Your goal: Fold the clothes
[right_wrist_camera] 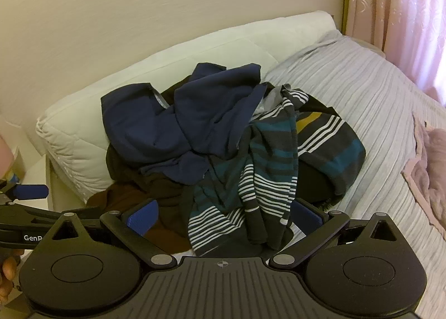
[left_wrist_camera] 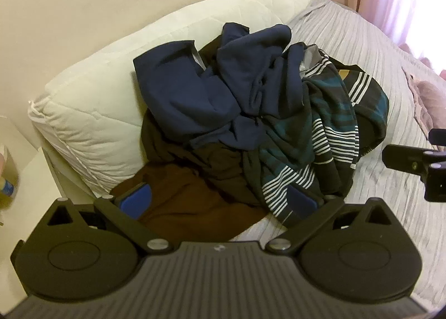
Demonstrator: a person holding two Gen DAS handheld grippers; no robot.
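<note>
- Bed (left_wrist_camera: 362,48) with grey ribbed cover, white pillow (left_wrist_camera: 92,104) against the wall, pink curtain at right.
- Clothes pile (left_wrist_camera: 251,112) sits mid-bed, leaning on the pillow: navy top (right_wrist_camera: 178,124), striped sweater (right_wrist_camera: 264,174), brown garment (left_wrist_camera: 189,196) underneath, all tangled.
- Left gripper (left_wrist_camera: 220,202) and right gripper (right_wrist_camera: 223,216): jaws spread, holding nothing, at the pile's near edge.
- Risk: a pinch here likely grabs two layers, dragging the whole heap.
- Risk: a sleeve could snag and tip clothes off the bed.

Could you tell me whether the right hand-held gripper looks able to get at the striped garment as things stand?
Probably yes: the right hand-held gripper is open, and the striped garment drapes uncovered at the pile's near edge between its fingers.
</note>
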